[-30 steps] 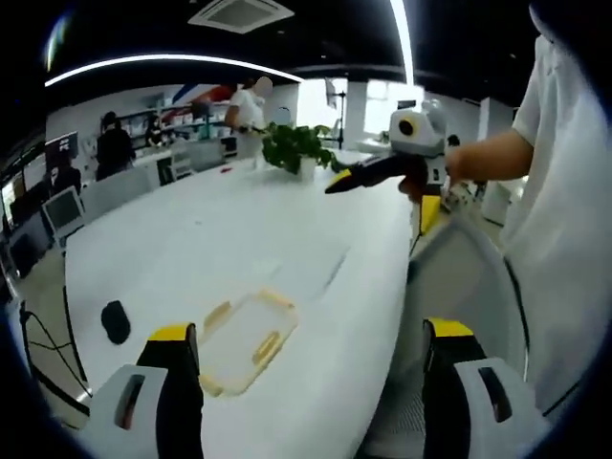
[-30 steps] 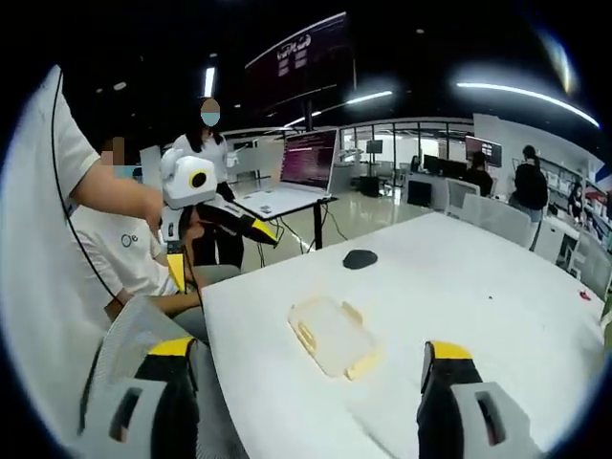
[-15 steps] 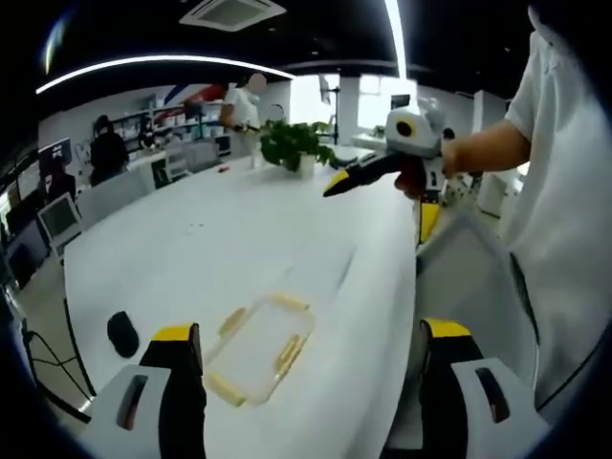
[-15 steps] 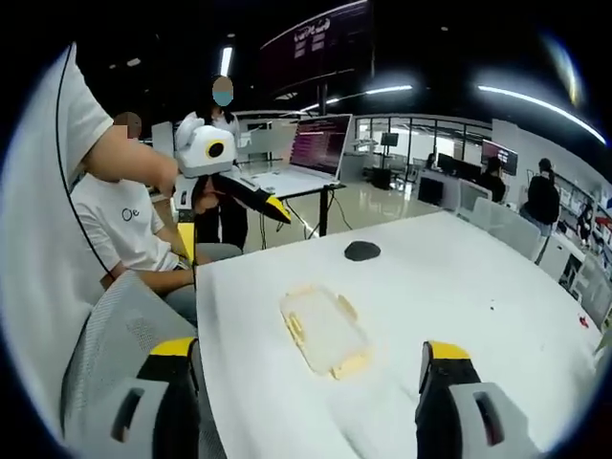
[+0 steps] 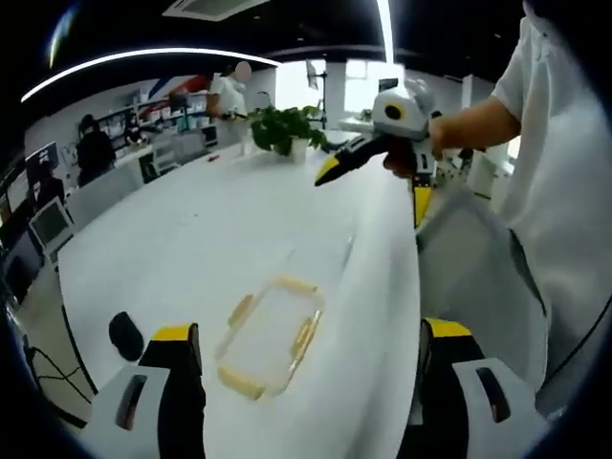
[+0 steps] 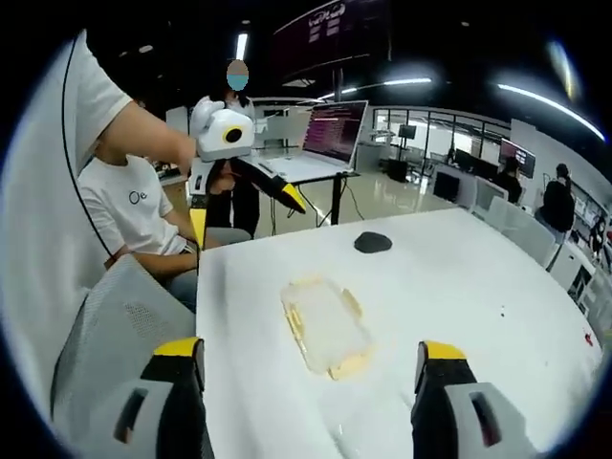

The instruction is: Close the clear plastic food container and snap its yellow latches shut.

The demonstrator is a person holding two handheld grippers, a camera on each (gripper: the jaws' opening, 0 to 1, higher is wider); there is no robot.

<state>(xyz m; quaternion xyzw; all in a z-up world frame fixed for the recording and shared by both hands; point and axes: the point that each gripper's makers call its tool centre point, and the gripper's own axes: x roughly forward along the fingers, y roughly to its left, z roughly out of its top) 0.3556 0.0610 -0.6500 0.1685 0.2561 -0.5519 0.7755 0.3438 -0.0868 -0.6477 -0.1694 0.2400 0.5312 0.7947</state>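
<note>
The clear plastic container (image 5: 271, 337) with yellow latches lies flat on the white table (image 5: 210, 239) near its edge. I cannot tell whether its lid is seated. My left gripper (image 5: 311, 335) hovers above and short of it, jaws wide open and holding nothing. In the right gripper view the container (image 6: 325, 325) sits ahead of my right gripper (image 6: 308, 352), which is open and apart from it. Each gripper is held up in the air by a hand in the other's view: the right gripper (image 5: 327, 172) and the left gripper (image 6: 295, 203).
A black rounded object (image 6: 345, 243) lies on the table beyond the container. A potted plant (image 5: 287, 129) stands at the far end. A grey mesh chair (image 6: 115, 325) is at the table's edge. A seated person (image 6: 143, 220) and a laptop (image 6: 330, 134) are behind.
Both cameras have shifted and dropped slightly closer, so the container looks nearer and more centred. The container itself lies where it was. Both grippers stay open.
</note>
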